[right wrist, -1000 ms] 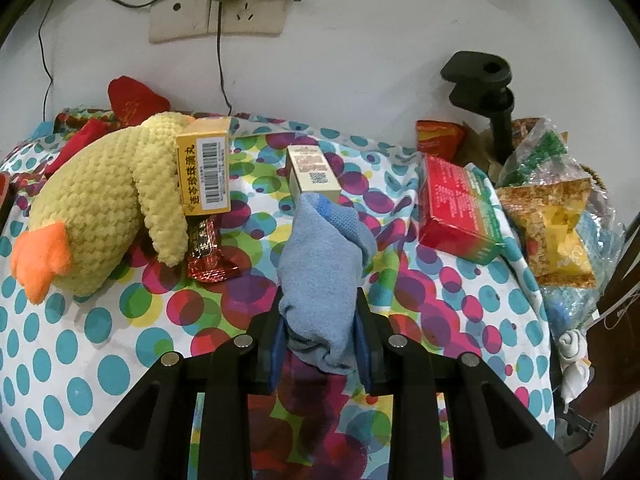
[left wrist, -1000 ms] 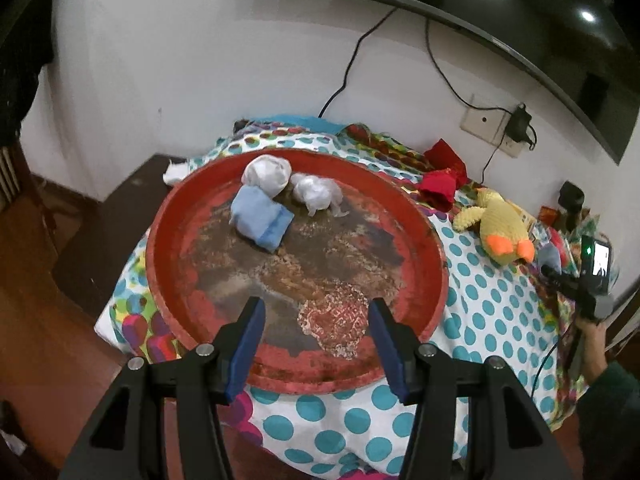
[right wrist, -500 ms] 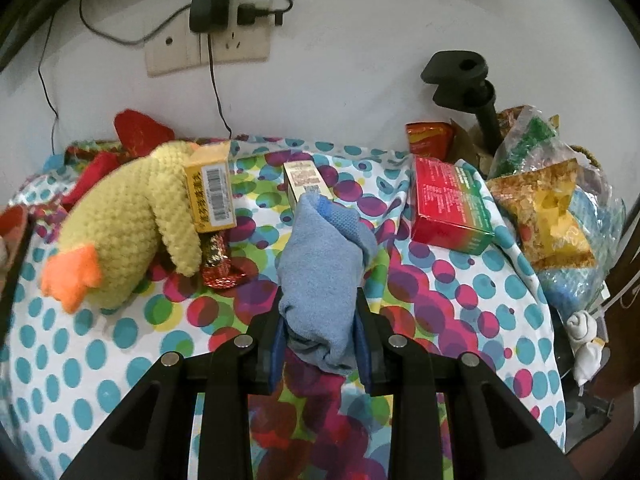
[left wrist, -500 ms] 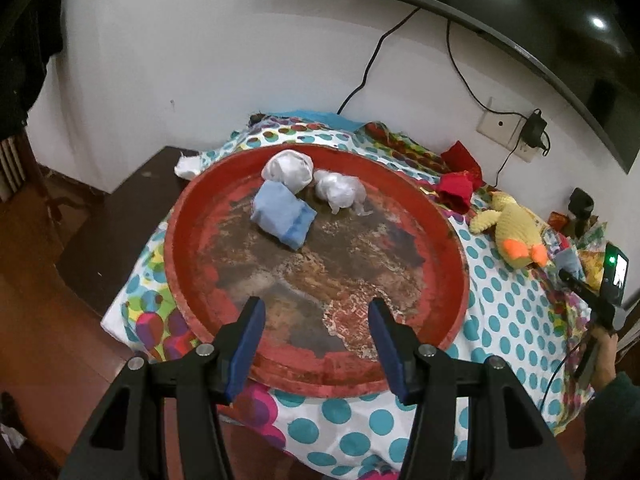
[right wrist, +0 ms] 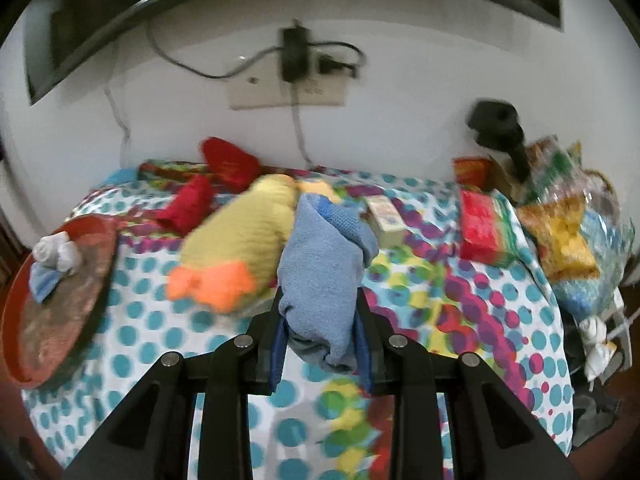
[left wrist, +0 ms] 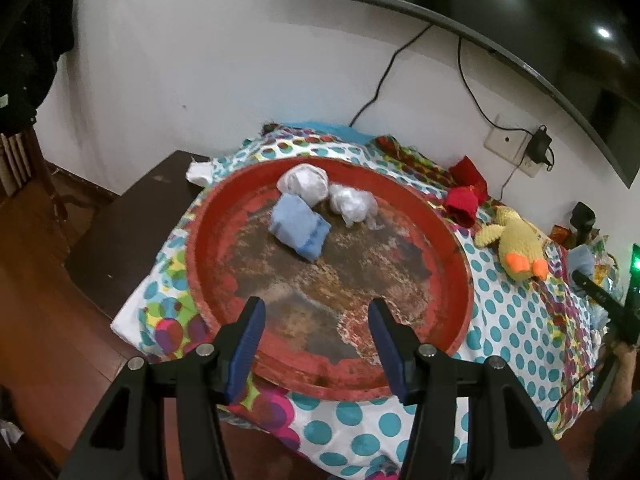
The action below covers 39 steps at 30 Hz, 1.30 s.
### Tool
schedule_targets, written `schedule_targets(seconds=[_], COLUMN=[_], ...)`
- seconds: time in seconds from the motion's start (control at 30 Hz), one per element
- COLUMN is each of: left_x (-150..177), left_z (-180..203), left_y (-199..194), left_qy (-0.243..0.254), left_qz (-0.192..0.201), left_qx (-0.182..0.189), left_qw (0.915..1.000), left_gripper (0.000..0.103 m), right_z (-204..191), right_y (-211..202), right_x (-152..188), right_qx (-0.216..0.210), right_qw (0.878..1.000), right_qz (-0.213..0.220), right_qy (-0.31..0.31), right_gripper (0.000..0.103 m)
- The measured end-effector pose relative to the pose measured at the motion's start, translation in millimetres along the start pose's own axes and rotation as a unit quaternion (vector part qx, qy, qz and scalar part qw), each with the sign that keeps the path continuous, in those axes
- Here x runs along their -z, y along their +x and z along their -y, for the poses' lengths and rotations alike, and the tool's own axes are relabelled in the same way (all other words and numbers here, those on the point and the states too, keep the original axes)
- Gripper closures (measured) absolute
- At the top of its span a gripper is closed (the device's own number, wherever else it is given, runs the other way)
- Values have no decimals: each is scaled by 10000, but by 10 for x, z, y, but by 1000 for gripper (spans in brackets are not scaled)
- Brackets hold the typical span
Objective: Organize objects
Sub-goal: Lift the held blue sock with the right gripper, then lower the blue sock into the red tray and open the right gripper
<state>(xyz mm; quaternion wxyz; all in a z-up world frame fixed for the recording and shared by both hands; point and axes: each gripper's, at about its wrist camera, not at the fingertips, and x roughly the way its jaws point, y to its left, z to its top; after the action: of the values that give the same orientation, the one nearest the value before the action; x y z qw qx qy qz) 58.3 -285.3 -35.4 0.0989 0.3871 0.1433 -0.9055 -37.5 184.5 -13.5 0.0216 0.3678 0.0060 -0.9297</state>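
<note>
**Blue towel in transit toward the red tray**

The bench (right wrist: 460, 292), draped in a polka-dot cloth, carries a large worn red tray (left wrist: 456, 264) at its left end. In the tray lie a folded blue towel (left wrist: 298, 230) and two white bundles (left wrist: 304, 182), all grouped near the far rim. To the tray's right sit a yellow plush duck (right wrist: 244, 240), red fabric items (left wrist: 464, 200), small boxes and snack packets.

The step in hand looks like a carry. The right gripper (right wrist: 320, 344) is clenched on a rolled blue towel (right wrist: 324, 264), held above the cloth just in front of the duck, with the tray visible off to its left. The left gripper (left wrist: 316, 344) hangs released over the tray's near rim, holding nothing.

The next move likely calls for swinging the right gripper leftward, clearing the duck and the tray's raised rim. It would then lower the towel beside the one already there before the jaws part.
</note>
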Motion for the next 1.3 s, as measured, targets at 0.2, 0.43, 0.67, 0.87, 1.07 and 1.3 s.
schedule_targets(seconds=[0.2, 0.43, 0.67, 0.87, 1.07, 1.3], left_x=[-50, -106, -122, -107, -98, -79], left_z=[-55, -340, -609, -666, -712, -768], left_y=[-158, -143, -123, -51, -3, 64], left_qy=[146, -111, -432, -498, -565, -636], left_qz=[332, 395, 406, 294, 238, 156], left_qx=[-264, -429, -540, -531, -536, -519], left_qw=[9990, 9982, 9968, 9969, 9967, 9965], left_gripper=[48, 48, 48, 48, 48, 48], right_z=[-644, -1602, -2522, -3185, -3505, -3738], right_y=[-168, -131, 190, 519, 775, 821], right_x=[-92, -105, -72, 30, 123, 113], right_qx=[-479, -1189, -1533, -1718, -1653, -1841], right_qw=[9978, 9864, 9710, 9584, 9541, 9499], right_qz=[66, -135, -502, -979, -1241, -1252], right_qy=[-461, -1126, -1765, -2058, -2168, -2193], right_gripper=[74, 74, 74, 74, 73, 73])
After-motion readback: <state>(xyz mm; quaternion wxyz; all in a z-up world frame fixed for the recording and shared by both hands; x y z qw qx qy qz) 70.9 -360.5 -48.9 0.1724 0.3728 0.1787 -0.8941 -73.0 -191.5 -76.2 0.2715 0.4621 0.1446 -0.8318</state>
